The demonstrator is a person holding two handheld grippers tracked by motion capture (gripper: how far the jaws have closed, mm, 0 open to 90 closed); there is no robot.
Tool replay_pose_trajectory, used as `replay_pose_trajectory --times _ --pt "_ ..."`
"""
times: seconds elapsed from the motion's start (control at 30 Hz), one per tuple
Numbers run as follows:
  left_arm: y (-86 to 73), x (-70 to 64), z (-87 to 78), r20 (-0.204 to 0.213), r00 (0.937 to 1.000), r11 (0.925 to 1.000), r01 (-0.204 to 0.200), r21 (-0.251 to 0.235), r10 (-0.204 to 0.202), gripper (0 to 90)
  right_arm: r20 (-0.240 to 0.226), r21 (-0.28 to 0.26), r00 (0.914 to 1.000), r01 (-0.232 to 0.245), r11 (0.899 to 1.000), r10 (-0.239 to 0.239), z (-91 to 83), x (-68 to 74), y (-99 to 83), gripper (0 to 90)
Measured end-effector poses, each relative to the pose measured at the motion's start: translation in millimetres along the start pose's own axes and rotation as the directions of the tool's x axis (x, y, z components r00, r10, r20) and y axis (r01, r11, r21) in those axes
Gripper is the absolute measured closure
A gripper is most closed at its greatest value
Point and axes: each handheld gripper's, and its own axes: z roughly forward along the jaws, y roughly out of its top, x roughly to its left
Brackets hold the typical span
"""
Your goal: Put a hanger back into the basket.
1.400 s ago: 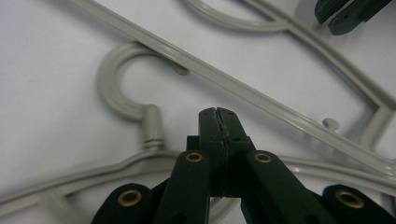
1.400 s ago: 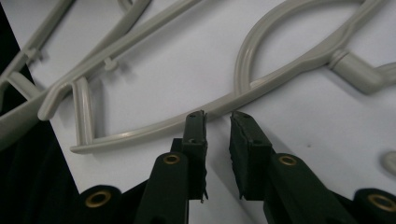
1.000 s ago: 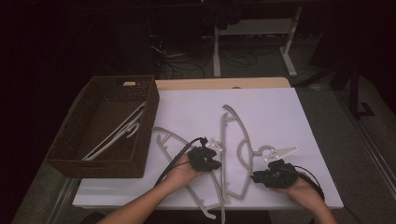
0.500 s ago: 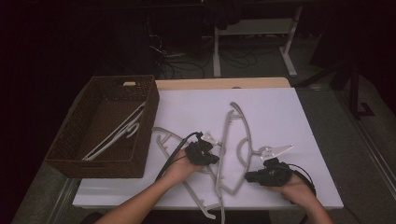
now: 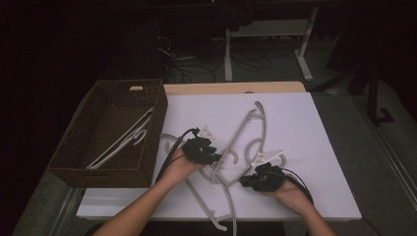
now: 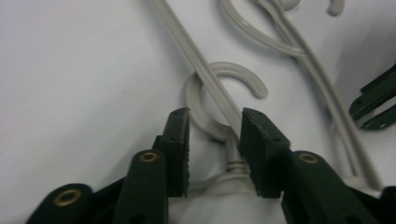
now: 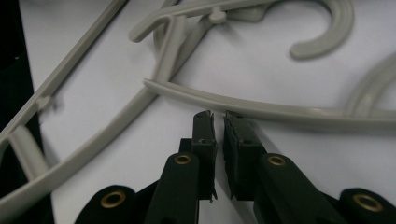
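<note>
hanger (image 7: 261, 109) ends cut off, basket (image 5: 74, 169) contents dim

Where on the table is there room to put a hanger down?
Bare white table lies right of the hangers, up to its right edge. Another free strip runs along the far edge, past the basket. The middle near both grippers is crowded with tangled hangers.

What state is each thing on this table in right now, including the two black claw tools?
Left gripper: open, jaws astride the neck of a hanger hook, not closed on it.
Right gripper: nearly shut, holding nothing, tips just short of a hanger arm.
Loose hangers: tangled in a pile on the white table.
Basket: open-topped, with white hangers lying inside.
</note>
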Motion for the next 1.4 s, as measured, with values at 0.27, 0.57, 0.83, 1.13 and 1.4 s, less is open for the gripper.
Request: replay_pose_trajectory --times 0.27,0.57,0.83,1.13,1.4 --pt "5.3 -9.5 -10.5 0.025 0.9996 0.9996 -0.011 -0.024 0.011 54.5 -0.001 -0.029 0.9999 0.015 0.999 -0.015 -2.8 3.7 8.6 73.6" --pt "26.9 -37.1 15.4 0.113 0.9920 0.9984 -0.056 -0.004 0.056 51.0 0.113 -0.148 0.9899 -0.068 0.987 0.085 -48.9 -13.1 -4.9 46.8" --pt "40.8 -52.7 55.2 0.140 0.9884 0.9952 -0.070 0.068 0.060 50.8 0.208 -0.241 0.9567 -0.151 0.959 0.203 -81.9 -35.6 -22.5 40.4" --pt "39.3 -61.3 71.5 0.110 0.9902 0.9886 -0.098 0.115 0.085 60.7 0.258 -0.262 0.9352 -0.173 0.949 0.242 -86.8 -47.7 -30.2 39.3" --pt "42.1 -67.9 73.5 0.048 0.9915 0.9816 -0.127 0.143 0.121 70.8 0.304 -0.286 0.9041 -0.215 0.934 0.301 -91.6 -62.5 -36.5 40.4"
